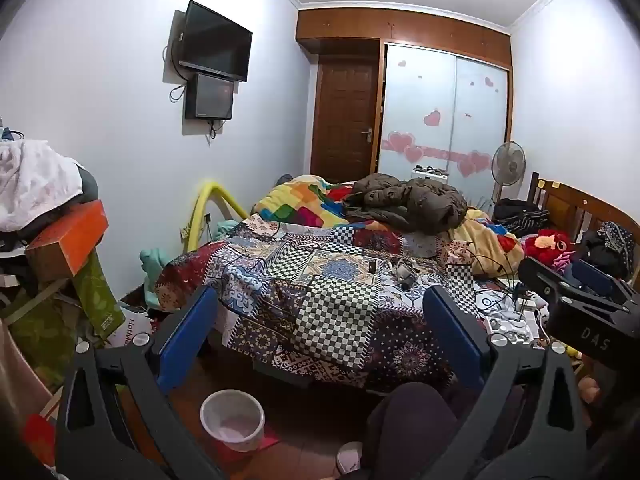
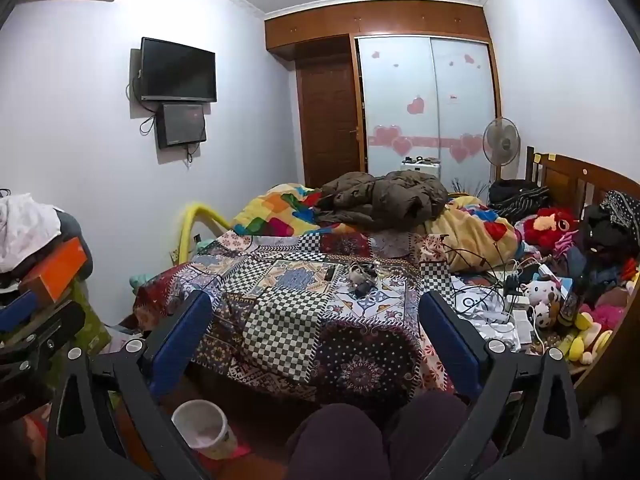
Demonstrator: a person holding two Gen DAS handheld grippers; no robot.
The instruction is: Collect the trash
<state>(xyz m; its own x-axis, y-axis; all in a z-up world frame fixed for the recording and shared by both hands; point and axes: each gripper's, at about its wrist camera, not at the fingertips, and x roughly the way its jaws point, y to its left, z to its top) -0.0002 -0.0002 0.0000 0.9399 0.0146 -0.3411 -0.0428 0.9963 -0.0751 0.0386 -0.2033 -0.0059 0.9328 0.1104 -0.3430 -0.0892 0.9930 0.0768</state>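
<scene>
Task barely begun — both claws wide open and empty: left claw point(image 1: 320, 340), right claw point(image 2: 316, 340), each hovering over the near edge of the patchwork-quilted bed point(image 1: 332, 280). The white round plastic waste bin point(image 1: 233, 419) stands on the floor at the bed's foot, beside the person's dark-trousered knee point(image 1: 412, 420). A small crumpled heap of clutter point(image 2: 362, 276), likely the trash, lies mid-quilt — not yet touched. Only the right view shows the yellow plush toys point(image 2: 588, 336); the left view catches the right claw's black body at its right edge.
</scene>
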